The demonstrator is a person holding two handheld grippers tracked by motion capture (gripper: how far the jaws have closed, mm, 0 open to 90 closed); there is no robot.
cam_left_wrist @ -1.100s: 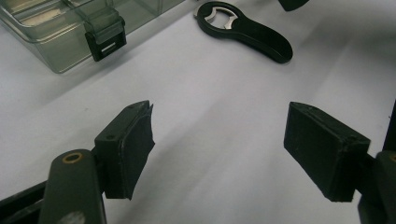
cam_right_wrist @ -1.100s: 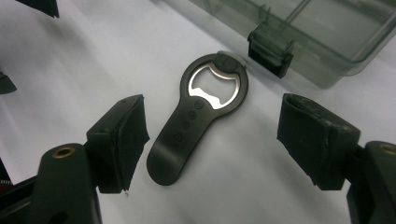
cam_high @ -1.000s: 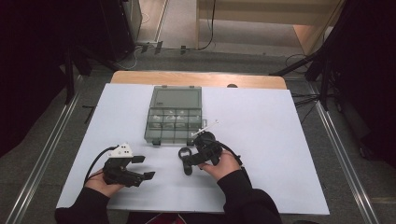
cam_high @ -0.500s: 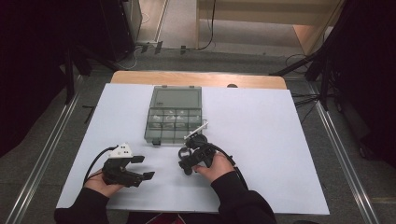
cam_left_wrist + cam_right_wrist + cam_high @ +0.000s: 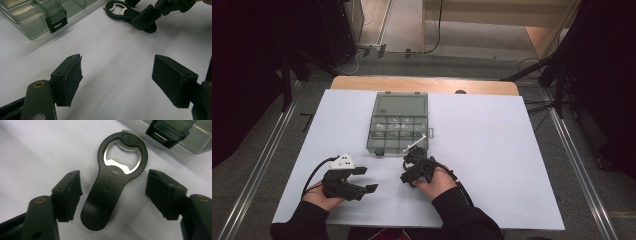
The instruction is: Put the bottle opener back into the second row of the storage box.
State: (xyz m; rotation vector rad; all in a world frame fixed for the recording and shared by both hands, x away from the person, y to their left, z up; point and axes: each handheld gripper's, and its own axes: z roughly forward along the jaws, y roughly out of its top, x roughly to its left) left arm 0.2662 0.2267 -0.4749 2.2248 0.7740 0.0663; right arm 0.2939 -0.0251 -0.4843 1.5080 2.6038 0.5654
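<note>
The right gripper [image 5: 113, 195] is closing its spread jaws around the black bottle opener [image 5: 112, 185] near the box [image 5: 399, 122], not pinching it yet.

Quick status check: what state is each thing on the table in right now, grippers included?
Bottle opener: flat on the white table, between the right jaws, not gripped.
Compartment box: lid shut, front latch down.
Right gripper: open, jaws have just been closing around the opener.
Left gripper: open, nothing between the jaws.
</note>
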